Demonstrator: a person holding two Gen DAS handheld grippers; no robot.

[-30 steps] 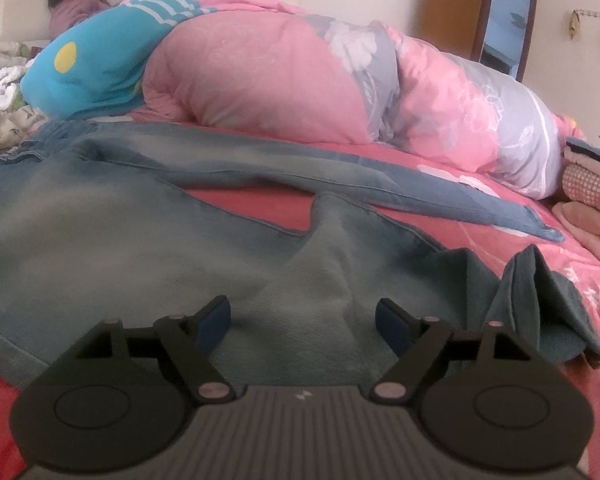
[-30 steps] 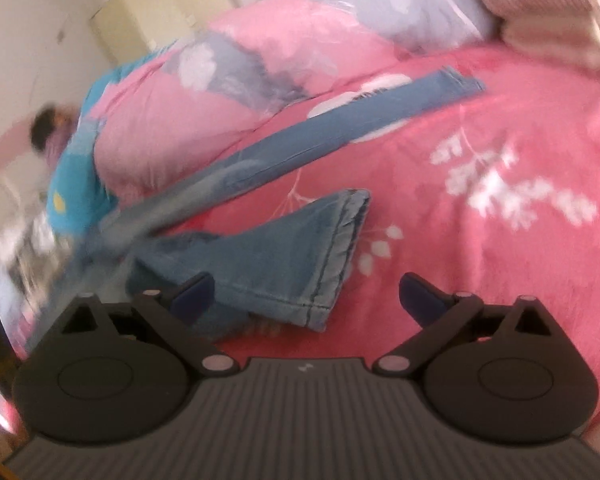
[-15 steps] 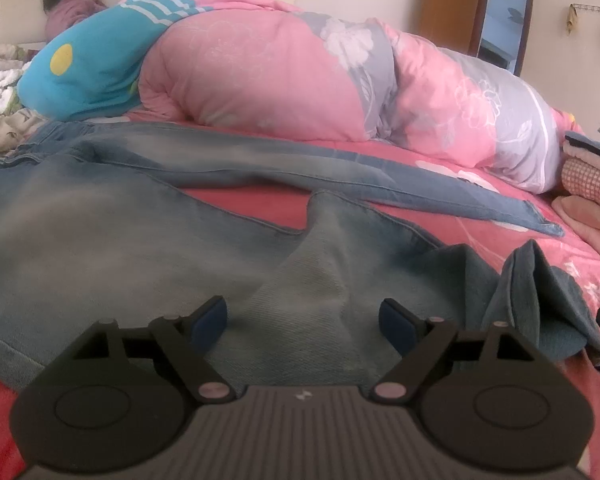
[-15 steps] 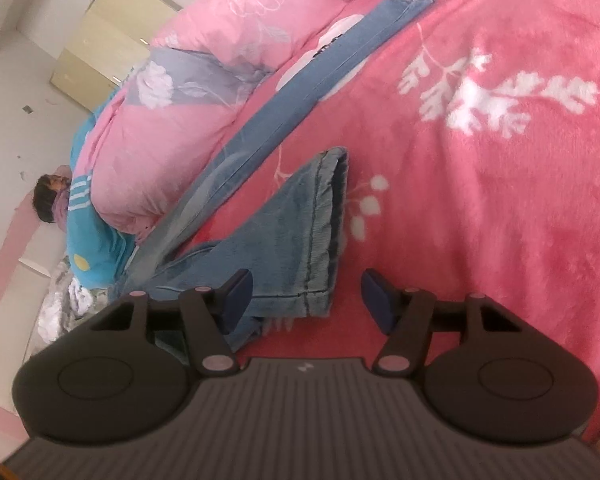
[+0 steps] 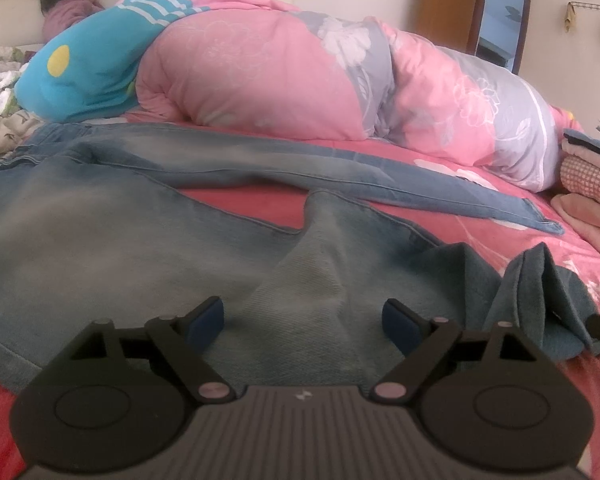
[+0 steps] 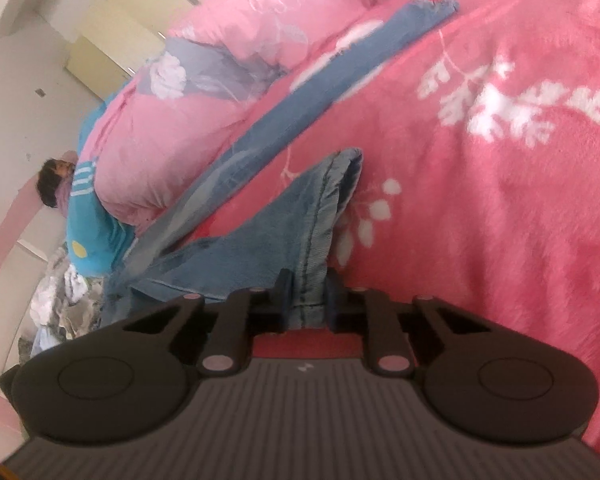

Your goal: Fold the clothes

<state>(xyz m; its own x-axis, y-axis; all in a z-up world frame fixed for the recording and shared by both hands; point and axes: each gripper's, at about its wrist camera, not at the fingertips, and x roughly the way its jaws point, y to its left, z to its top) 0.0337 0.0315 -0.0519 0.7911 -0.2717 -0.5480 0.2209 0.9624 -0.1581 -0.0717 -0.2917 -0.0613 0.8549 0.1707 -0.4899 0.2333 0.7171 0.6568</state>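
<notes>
- The jeans [image 5: 148, 232] lie spread across the red bedspread [image 6: 500, 208], filling the frame's middle; no fold made yet.
- The right gripper [image 6: 306, 300] is closing on a leg hem [image 6: 320, 216], low centre.
- The left gripper [image 5: 302, 320] hangs apart over denim, holding nothing.

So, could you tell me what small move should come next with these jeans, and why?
Probably lift the near leg's hem and carry it across toward the far leg. The right gripper is closing with that hem between its pads, while the left gripper hangs open over the jeans, gripping nothing.
</notes>
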